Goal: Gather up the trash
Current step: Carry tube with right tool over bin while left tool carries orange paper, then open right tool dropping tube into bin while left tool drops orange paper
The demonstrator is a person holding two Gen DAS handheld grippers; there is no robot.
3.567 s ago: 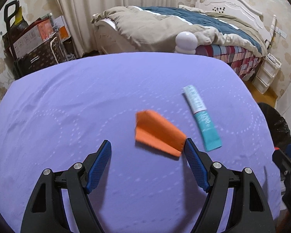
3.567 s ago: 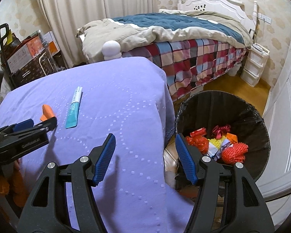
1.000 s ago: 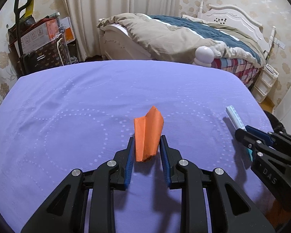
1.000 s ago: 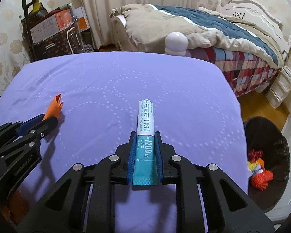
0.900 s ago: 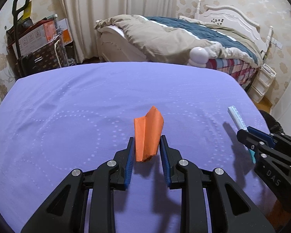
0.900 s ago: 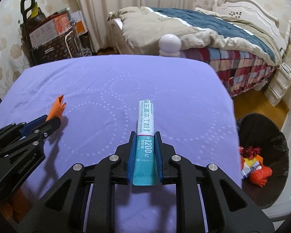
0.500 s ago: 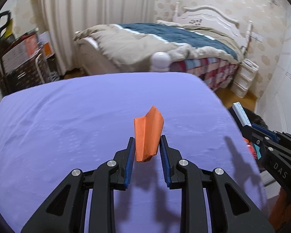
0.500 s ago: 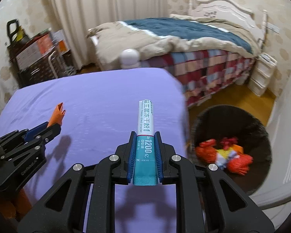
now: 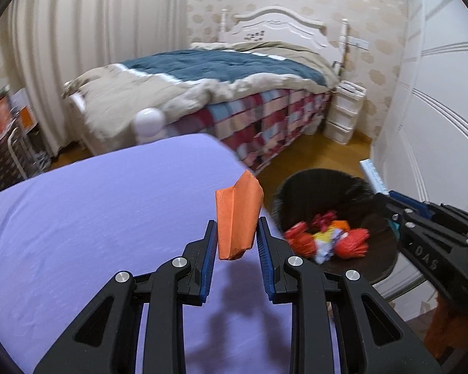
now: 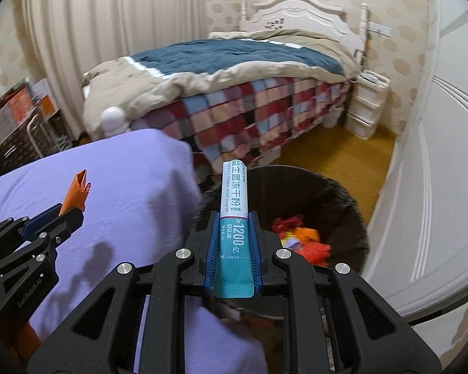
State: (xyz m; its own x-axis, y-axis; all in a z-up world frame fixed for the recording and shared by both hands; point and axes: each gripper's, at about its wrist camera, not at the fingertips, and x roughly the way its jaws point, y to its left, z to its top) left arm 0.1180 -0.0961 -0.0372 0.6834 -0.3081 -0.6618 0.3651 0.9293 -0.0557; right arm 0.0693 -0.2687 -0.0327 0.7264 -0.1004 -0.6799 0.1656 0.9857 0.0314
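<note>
My left gripper [image 9: 236,229] is shut on a folded orange paper [image 9: 238,216] and holds it above the right edge of the purple table [image 9: 93,218]. My right gripper [image 10: 233,218] is shut on a teal and white powder sachet [image 10: 234,205] and holds it near the rim of the black trash bin [image 10: 343,205]. The bin [image 9: 315,187] holds red, orange and yellow trash [image 9: 327,240]. The left gripper [image 10: 68,210] with the orange paper [image 10: 78,191] shows at the left of the right wrist view. The right gripper [image 9: 387,196] shows at the right of the left wrist view.
A bed [image 9: 218,93] with a plaid skirt stands behind the table. A white door [image 10: 436,155] is close to the right of the bin. A white drawer unit [image 9: 343,115] stands by the bed. Boxes and a rack [image 10: 15,118] are at the far left.
Both grippers have swung right with their items, from over the table's middle to its right edge by the bin. Before that, each closed on its item.
</note>
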